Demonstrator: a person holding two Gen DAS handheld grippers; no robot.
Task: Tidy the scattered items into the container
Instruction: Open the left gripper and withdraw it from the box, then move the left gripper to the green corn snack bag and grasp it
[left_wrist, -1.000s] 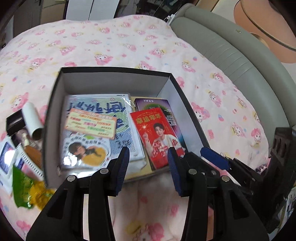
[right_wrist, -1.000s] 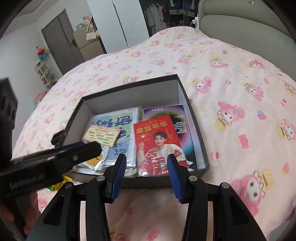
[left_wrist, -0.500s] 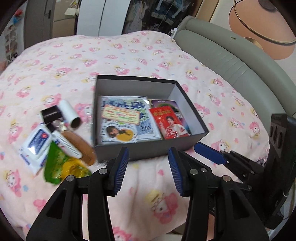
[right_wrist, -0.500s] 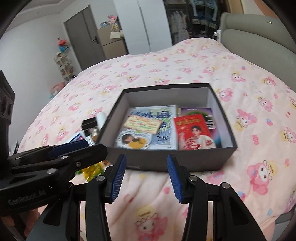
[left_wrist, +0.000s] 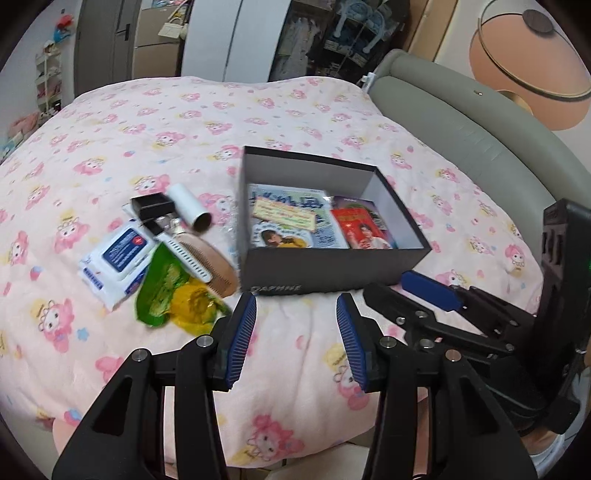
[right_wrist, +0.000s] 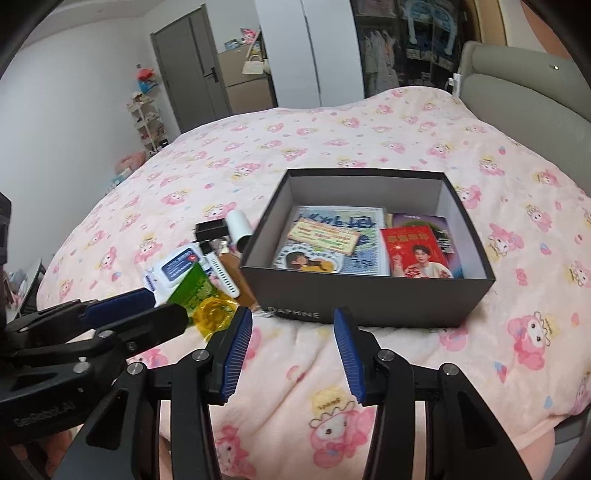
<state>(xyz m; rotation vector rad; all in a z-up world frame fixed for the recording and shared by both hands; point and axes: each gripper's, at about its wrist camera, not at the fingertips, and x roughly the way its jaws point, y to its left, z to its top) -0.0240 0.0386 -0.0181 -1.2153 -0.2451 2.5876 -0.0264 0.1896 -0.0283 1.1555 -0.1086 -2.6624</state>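
Observation:
A dark open box (left_wrist: 332, 269) (right_wrist: 369, 299) sits on the pink bed, holding a red packet (right_wrist: 417, 254), a card booklet (right_wrist: 332, 240) and other flat items. To its left lie a wipes pack (left_wrist: 118, 254), a green and yellow wrapper (left_wrist: 173, 291) (right_wrist: 203, 295), a wooden comb (left_wrist: 210, 258), a white tube (left_wrist: 188, 208) and a small black box (left_wrist: 151, 206). My left gripper (left_wrist: 293, 339) is open and empty, in front of the box. My right gripper (right_wrist: 291, 354) is open and empty, also in front of the box. Each shows in the other's view.
The pink patterned blanket (left_wrist: 184, 140) covers the whole bed. A grey padded headboard (left_wrist: 480, 133) runs along the right. A door (right_wrist: 192, 74), shelves (right_wrist: 147, 122) and a wardrobe stand beyond the bed. The bed's front edge is just below the grippers.
Both grippers have pulled back and up from over the box. The loose items at the left have come into full view. Both stayed open.

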